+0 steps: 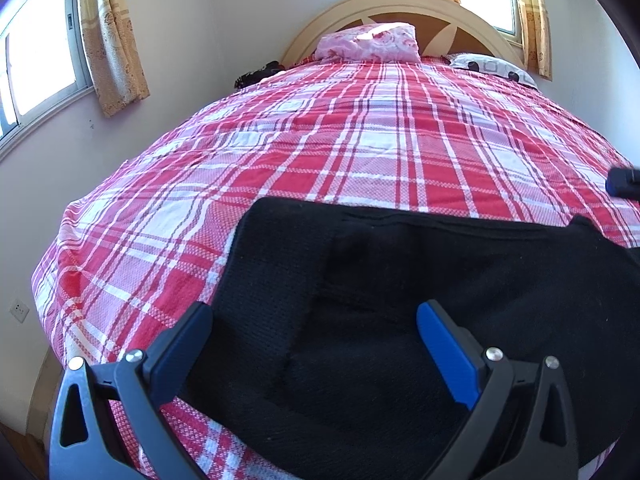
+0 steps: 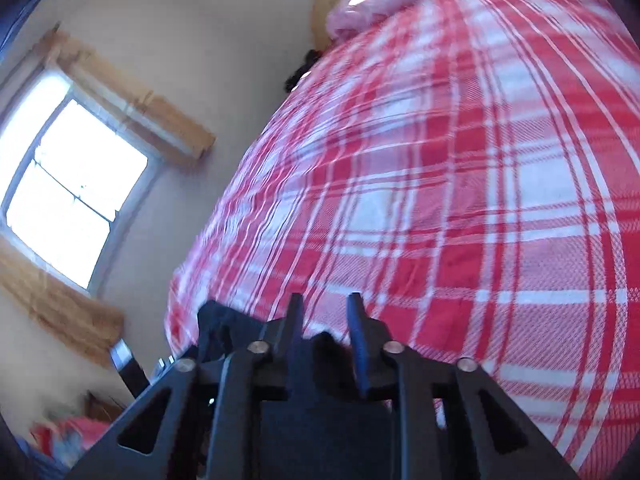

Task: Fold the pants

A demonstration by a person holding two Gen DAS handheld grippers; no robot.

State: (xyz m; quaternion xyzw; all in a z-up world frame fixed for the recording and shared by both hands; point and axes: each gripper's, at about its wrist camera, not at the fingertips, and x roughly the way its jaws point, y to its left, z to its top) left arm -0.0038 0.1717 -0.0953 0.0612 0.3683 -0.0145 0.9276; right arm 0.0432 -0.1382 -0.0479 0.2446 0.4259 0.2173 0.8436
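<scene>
Black pants (image 1: 400,300) lie in a heap on the near end of the bed, spread across the red and white plaid cover (image 1: 360,140). My left gripper (image 1: 314,308) hangs just over them, its jaws wide open with only cloth below. At the right edge of the left wrist view, a bit of my right gripper (image 1: 624,182) shows above a raised corner of the pants. In the blurred right wrist view, my right gripper (image 2: 326,300) has its jaws close together. A tuft of the black pants (image 2: 328,344) is caught between them.
A pink pillow (image 1: 372,42) and a grey patterned pillow (image 1: 492,66) rest against the wooden headboard (image 1: 400,4). A dark item (image 1: 260,72) lies at the bed's far left corner. A curtained window (image 1: 40,60) is in the wall left of the bed.
</scene>
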